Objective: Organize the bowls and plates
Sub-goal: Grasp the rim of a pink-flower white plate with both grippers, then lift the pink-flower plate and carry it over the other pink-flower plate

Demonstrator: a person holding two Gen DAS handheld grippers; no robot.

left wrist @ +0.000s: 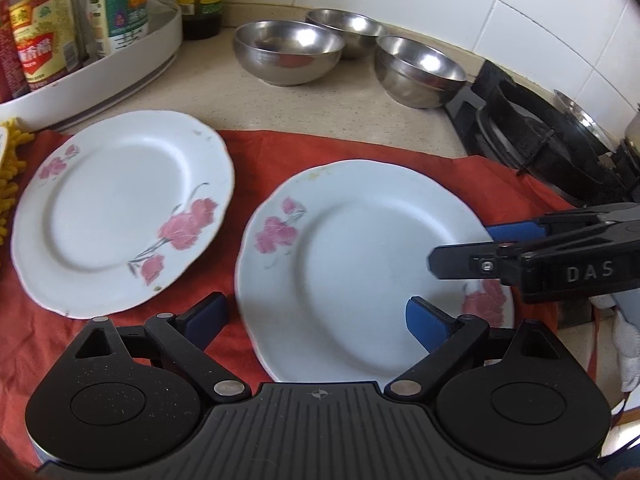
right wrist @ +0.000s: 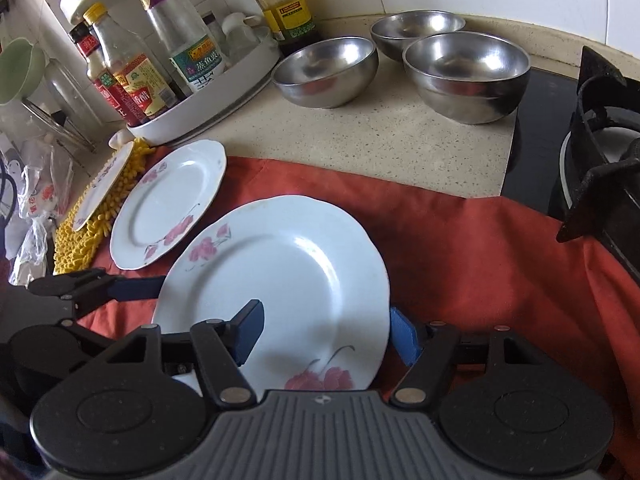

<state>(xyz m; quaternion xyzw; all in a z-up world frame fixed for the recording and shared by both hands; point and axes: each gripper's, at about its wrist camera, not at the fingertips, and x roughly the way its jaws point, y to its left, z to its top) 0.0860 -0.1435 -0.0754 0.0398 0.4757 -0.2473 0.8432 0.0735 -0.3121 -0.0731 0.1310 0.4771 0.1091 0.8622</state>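
Two white plates with pink flowers lie on a red cloth (left wrist: 360, 148). The near plate (left wrist: 360, 272) (right wrist: 280, 280) sits between both grippers. My left gripper (left wrist: 316, 320) is open, its blue pads straddling the plate's near rim. My right gripper (right wrist: 326, 338) is open too, one finger over the plate, the other at its right rim; it shows in the left wrist view (left wrist: 464, 248). The far plate (left wrist: 120, 212) (right wrist: 168, 204) lies to the left. Three steel bowls (left wrist: 288, 52) (right wrist: 326, 72) stand on the counter behind.
A white turntable rack (right wrist: 208, 108) with sauce bottles stands at the back left. A yellow chenille mat (right wrist: 80, 232) with a small dish lies left of the plates. A gas stove with black pan supports (right wrist: 600, 168) is on the right. A tiled wall runs behind.
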